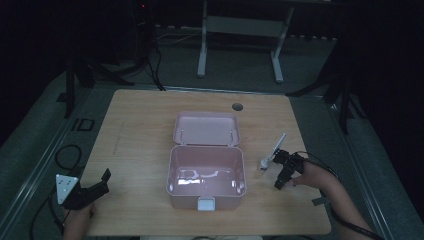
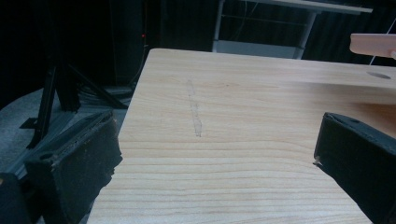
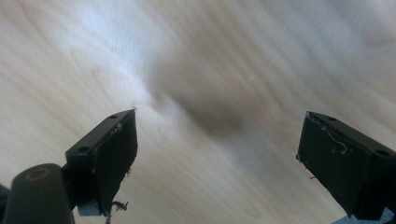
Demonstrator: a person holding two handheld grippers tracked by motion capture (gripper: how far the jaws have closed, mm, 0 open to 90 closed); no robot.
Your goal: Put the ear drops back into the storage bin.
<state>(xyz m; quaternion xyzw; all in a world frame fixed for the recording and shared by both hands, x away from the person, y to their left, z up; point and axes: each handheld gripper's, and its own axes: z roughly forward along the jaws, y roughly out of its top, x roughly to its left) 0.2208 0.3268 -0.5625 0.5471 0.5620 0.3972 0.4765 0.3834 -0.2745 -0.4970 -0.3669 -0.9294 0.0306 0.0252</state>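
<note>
Diagonally, toothbrush [image 1: 274, 150] head near-left.

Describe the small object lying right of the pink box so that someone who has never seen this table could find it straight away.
Start at the open pink box in the middle of the wooden table. Just off its right wall, next to the right gripper, lies a small slim tool: a pale flat handle slanting away from a rounded whitish end. It is the only loose item on the tabletop.
</note>
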